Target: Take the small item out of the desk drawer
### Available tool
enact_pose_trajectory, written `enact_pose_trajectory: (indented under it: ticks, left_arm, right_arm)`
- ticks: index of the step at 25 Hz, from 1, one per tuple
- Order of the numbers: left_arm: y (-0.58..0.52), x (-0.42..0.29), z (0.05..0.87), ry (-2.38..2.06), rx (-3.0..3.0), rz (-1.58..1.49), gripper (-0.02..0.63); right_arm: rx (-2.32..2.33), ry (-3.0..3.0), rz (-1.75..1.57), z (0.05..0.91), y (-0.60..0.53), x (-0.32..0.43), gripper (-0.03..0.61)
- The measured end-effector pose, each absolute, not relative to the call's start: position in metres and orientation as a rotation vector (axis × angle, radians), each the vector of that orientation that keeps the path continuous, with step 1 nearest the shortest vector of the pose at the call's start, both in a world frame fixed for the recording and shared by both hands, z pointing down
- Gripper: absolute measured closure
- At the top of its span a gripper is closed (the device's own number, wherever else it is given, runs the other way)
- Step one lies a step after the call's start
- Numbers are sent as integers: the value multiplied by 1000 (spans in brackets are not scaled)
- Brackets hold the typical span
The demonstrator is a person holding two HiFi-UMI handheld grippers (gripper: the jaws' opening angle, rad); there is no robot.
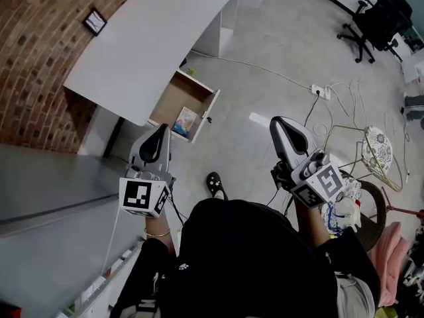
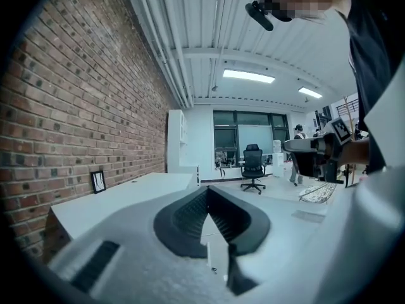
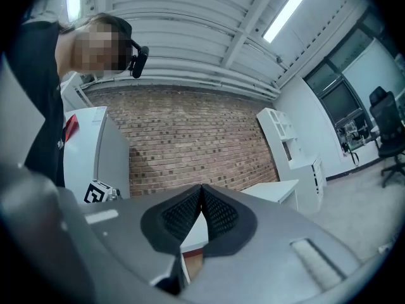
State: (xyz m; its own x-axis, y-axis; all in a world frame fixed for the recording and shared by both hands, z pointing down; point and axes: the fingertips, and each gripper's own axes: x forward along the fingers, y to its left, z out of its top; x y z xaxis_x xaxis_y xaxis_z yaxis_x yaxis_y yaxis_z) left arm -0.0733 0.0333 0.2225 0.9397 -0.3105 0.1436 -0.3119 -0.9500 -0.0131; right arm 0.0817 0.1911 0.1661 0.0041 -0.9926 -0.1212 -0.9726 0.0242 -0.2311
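Left gripper (image 1: 160, 132) and right gripper (image 1: 281, 123) clenched, empty; item (image 1: 185, 121) in open drawer (image 1: 207, 113), just right of left tips, apart

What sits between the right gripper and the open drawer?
Head view: just grey floor with a small white strip between the right gripper and the drawer.

Desk drawer (image 1: 173, 97), pulled open beneath the white worktop (image 1: 152, 38), brown inside; small pale-blue item (image 1: 185, 121) lying flat near its front corner
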Motion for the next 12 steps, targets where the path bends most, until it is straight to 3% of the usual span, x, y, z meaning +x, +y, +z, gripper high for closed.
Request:
enact_pose_trajectory:
  ticks: [12]
  left_arm:
    - [-7, -75, 232, -543, 3065, 262, 612]
  right_arm:
    - [-1964, 2100, -167, 177, 128, 86, 572]
